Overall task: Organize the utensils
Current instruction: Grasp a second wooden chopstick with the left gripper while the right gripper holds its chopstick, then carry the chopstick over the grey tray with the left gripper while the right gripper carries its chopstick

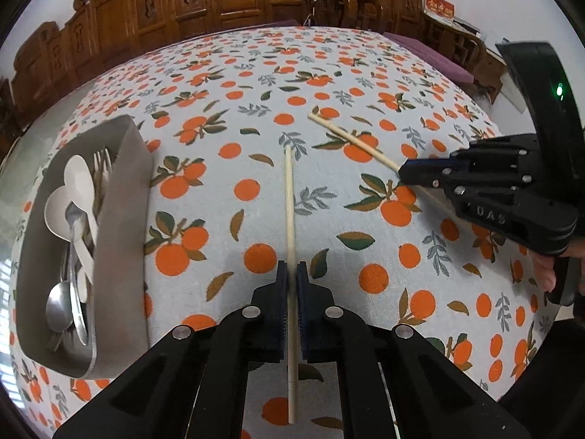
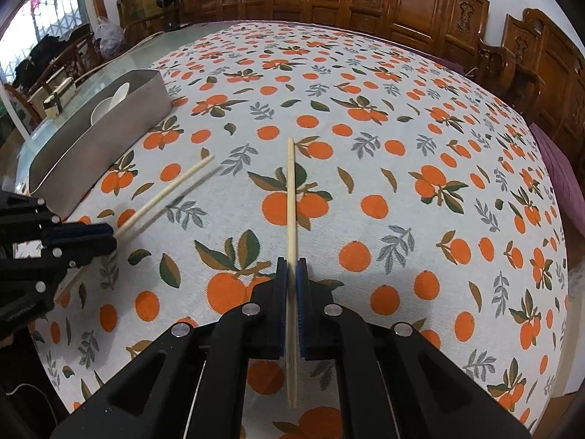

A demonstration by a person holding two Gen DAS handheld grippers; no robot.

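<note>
My left gripper (image 1: 291,267) is shut on a pale wooden chopstick (image 1: 290,201), which runs straight ahead between the blue pads. In the right wrist view this left gripper (image 2: 109,236) comes in from the left, and its chopstick (image 2: 172,186) hangs just over the cloth above its own shadow. My right gripper (image 2: 291,263) is shut on a second chopstick (image 2: 290,201). The left wrist view shows the right gripper (image 1: 402,173) at the right, its chopstick (image 1: 351,139) pointing up-left. A grey metal tray (image 1: 120,226) at the left holds white spoons (image 1: 78,179), metal spoons (image 1: 58,307) and forks.
A tablecloth printed with oranges (image 1: 329,73) covers the table. The tray's wall (image 2: 109,131) stands at the table's left side. Carved wooden chairs (image 2: 420,3) line the far edge. A person's hand (image 1: 544,267) holds the right gripper's handle.
</note>
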